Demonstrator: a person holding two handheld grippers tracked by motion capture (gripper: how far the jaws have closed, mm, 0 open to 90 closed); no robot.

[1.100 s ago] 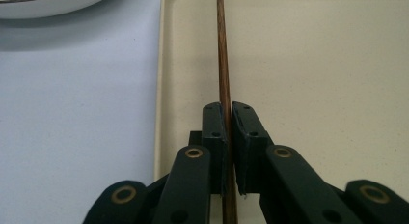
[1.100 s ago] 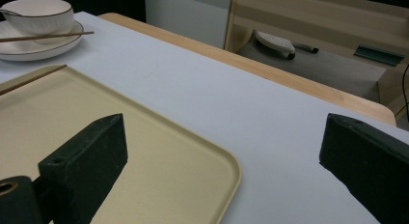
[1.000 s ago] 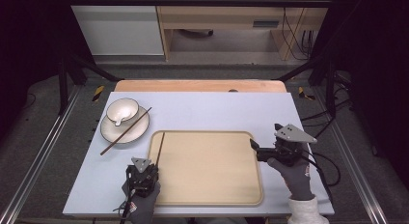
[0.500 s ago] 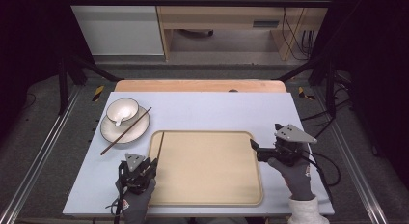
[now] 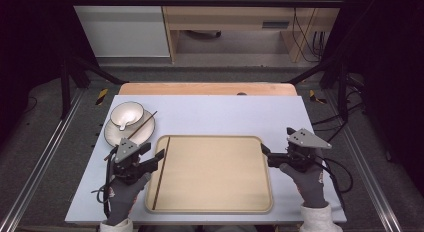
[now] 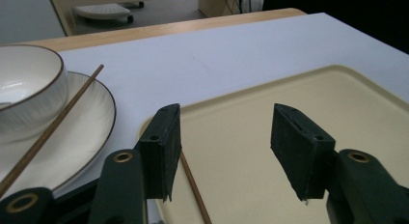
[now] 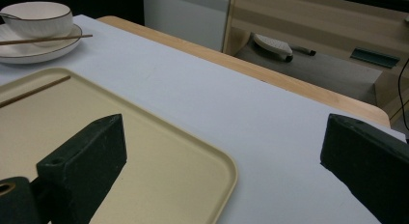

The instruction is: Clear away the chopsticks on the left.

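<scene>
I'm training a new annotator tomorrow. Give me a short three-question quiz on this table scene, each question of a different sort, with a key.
1. True or false: one chopstick lies in the tray, along its left edge.
2. Multiple choice: the other chopstick rests on A) the bare table, B) the plate beside the bowl, C) the tray's right rim.
3. Fill in: the jaws of the left gripper have nothing between them and stand ____.

Key: 1 true; 2 B; 3 open. The left gripper's jaws have just been opening, above the chopstick in the tray. The right gripper is also open, at the tray's right edge.
</scene>
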